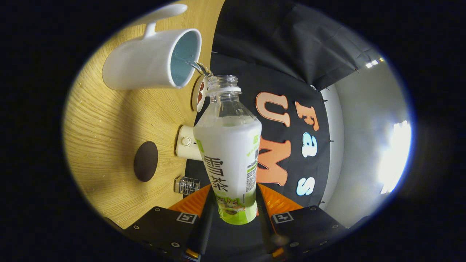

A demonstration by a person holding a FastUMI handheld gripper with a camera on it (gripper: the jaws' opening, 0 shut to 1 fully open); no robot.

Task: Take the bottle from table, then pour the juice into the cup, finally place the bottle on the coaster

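My gripper [233, 207] is shut on the lower body of a clear plastic bottle [230, 153] with a white and green label. The bottle has no cap and is tipped over sideways, its open mouth [222, 80] right at the rim of a white mug [153, 62] with a pale blue inside. A thin stream of liquid [198, 66] runs from the mouth into the mug. The mug stands on the wooden table [109, 120]. A round dark brown coaster [145, 161] lies on the table, apart from the mug and nearer my fingers.
Near the table's edge stand a small round disc with a red pattern [200, 93], a cream-coloured box with a button [186, 142] and a small clear ribbed glass item [187, 185]. Black cloth and a grey wall lie beyond the table.
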